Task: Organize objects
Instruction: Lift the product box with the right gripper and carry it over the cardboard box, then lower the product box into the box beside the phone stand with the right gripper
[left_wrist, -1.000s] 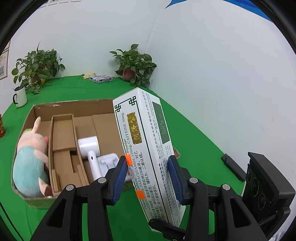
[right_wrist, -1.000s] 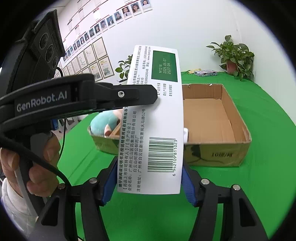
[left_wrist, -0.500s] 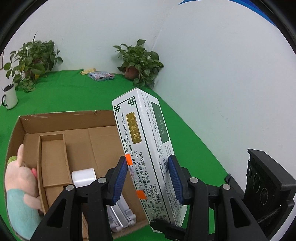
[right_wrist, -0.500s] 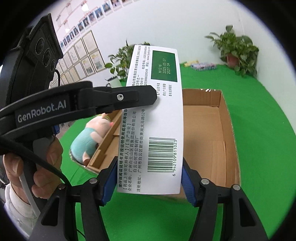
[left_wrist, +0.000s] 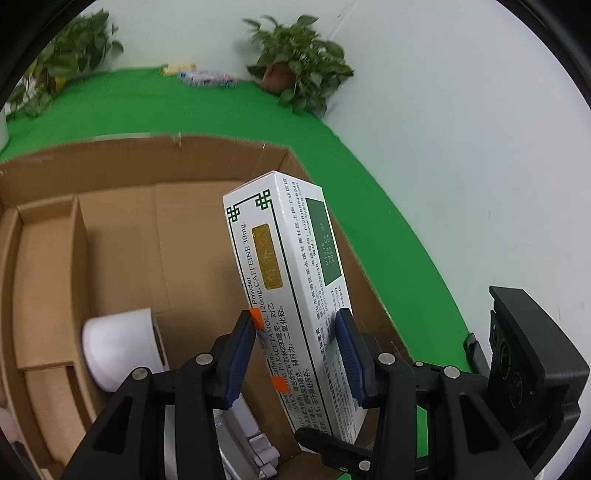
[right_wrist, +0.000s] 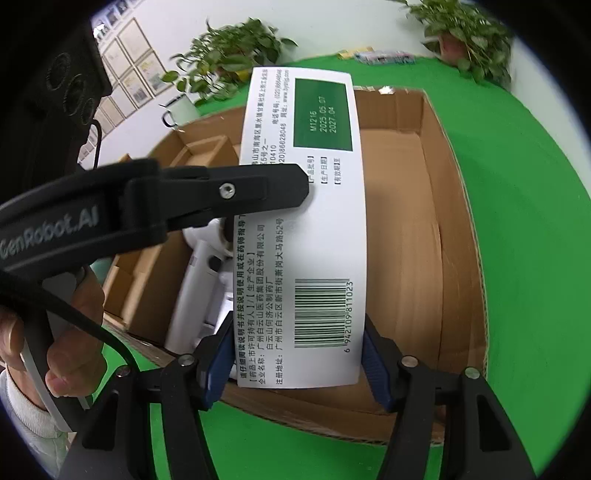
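Observation:
Both grippers are shut on one long white medicine box (left_wrist: 291, 280) with green print. My left gripper (left_wrist: 295, 332) clamps its broad faces; my right gripper (right_wrist: 297, 354) clamps its barcode end, and the box (right_wrist: 314, 236) fills the right wrist view. The box hangs above the wide right compartment of an open cardboard box (left_wrist: 122, 162), which also shows in the right wrist view (right_wrist: 454, 236). A white handheld appliance (left_wrist: 118, 343) lies in the carton beside a cardboard divider (left_wrist: 79, 236); it also shows in the right wrist view (right_wrist: 195, 280).
The carton stands on a green table (left_wrist: 388, 236). Potted plants (left_wrist: 299, 70) stand at the back by the white wall, with small packets (left_wrist: 207, 77) between them. A white mug (right_wrist: 177, 109) stands beyond the carton. The person's hand (right_wrist: 70, 354) holds the left gripper.
Both grippers have carried the medicine box forward from in front of the carton to above its right compartment. The plush toy has left both views.

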